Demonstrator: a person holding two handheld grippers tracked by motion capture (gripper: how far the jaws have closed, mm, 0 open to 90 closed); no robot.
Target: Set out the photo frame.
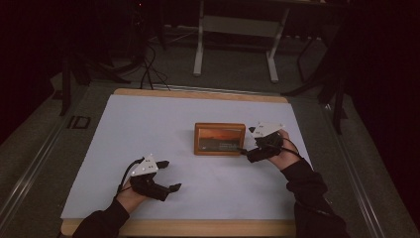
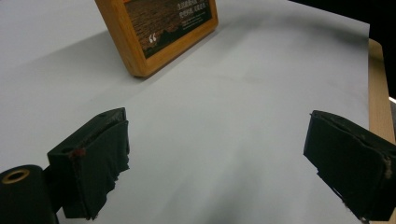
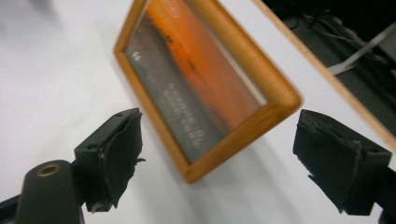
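A wooden picture frame [image 1: 219, 139] with an orange sunset picture and white lettering stands on the white sheet, right of centre. My right gripper [image 1: 249, 144] is open at the frame's right end. In the right gripper view the frame [image 3: 205, 88] sits just ahead of the gap between the jaws of my right gripper [image 3: 219, 154], touching neither. My left gripper [image 1: 171, 174] rests open near the front left of the sheet, well away from the frame. The left gripper view shows my left gripper [image 2: 215, 158] holding nothing, with the frame [image 2: 163, 32] farther off at the upper left.
A white sheet [image 1: 148, 129] covers most of the wooden table [image 1: 198, 94]. Beyond the table stand a desk's white legs [image 1: 198, 49], and cables [image 1: 148, 69] lie on the dark floor. Dark stands flank the table on both sides.
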